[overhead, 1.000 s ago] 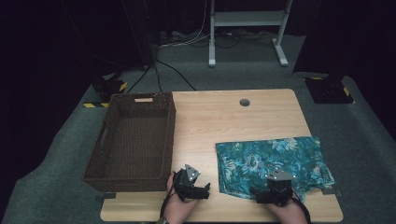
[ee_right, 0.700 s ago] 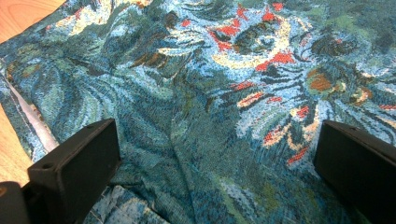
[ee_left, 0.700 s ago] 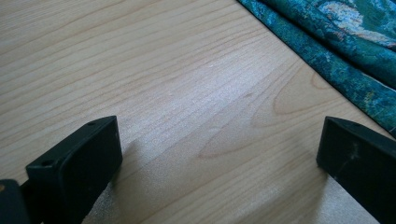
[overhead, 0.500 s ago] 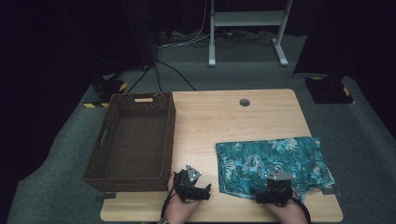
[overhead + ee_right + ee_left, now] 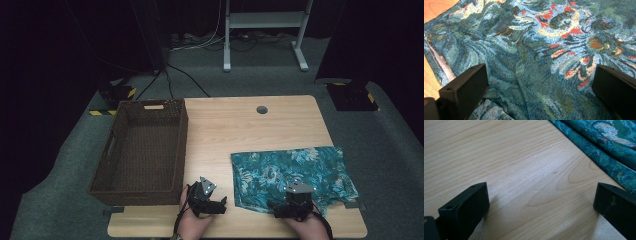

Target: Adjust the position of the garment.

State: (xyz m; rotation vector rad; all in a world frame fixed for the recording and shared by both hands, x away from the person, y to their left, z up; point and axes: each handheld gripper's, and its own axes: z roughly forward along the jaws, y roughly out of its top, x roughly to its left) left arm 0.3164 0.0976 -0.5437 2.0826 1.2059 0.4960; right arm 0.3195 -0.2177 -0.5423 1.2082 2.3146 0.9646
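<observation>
- Seen from above, a teal patterned cloth (image 5: 295, 172) lies spread flat on the right half of a light wooden table (image 5: 240, 130), its near edge close to the table's front edge.
- A person's two hands come in at the table's near edge, each holding a black gripper.
- The right gripper (image 5: 294, 206) sits on the cloth's near edge; in the right gripper view its jaws stand wide apart over the fabric (image 5: 541, 57), gripping nothing, with a strip of bare wood at the far left.
- The left gripper (image 5: 212, 204) rests over bare wood just left of the cloth's near left corner; in the left gripper view its jaws are also spread wide and hold nothing, and the cloth's folded edge (image 5: 604, 157) runs past the right jaw.
- A dark brown woven basket (image 5: 112, 150) stands on the table's left side, well apart from the cloth, and nothing shows inside it.
- A small round hole (image 5: 261, 109) marks the table's far edge.
</observation>
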